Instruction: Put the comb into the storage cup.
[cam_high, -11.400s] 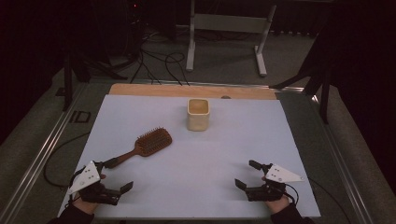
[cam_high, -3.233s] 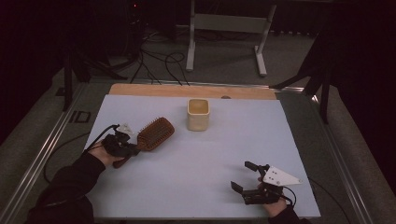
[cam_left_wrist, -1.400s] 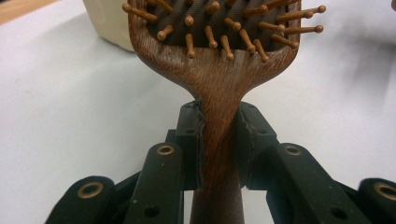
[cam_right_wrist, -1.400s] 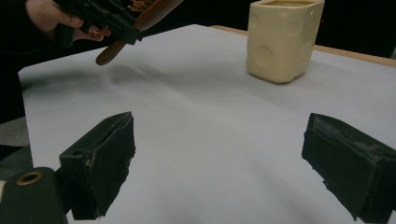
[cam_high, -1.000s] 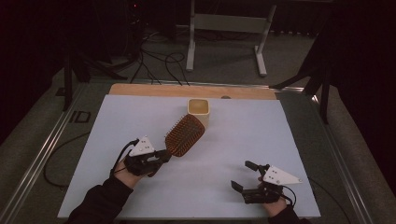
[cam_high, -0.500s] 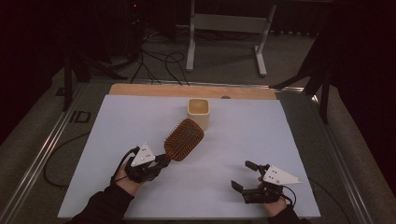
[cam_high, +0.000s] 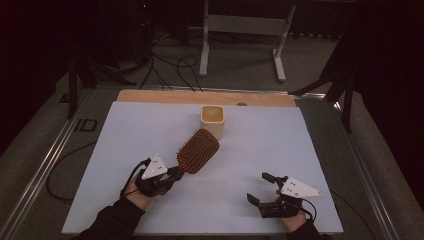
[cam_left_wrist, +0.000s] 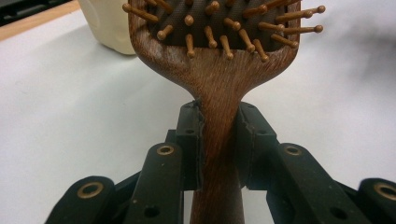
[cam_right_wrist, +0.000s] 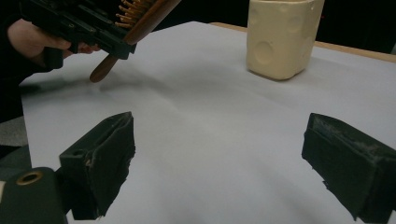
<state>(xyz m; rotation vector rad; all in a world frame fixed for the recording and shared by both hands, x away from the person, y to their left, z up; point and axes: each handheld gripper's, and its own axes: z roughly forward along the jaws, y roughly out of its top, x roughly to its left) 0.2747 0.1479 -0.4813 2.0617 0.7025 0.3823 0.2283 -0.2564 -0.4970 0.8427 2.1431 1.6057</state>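
Left gripper (cam_high: 172, 174) clamped on wooden hairbrush (cam_high: 198, 150) handle, raised just short of cream cup (cam_high: 212, 120); right gripper (cam_high: 261, 189) spread apart, empty.

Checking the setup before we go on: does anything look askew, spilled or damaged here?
Nothing stands out. The left gripper holds the brush squarely by its handle, clear of the table; the cup stands upright, nothing spilled. The right gripper's pads look frayed at the edges.

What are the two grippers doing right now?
Left gripper: shut on the brush handle.
Right gripper: open, holding nothing.
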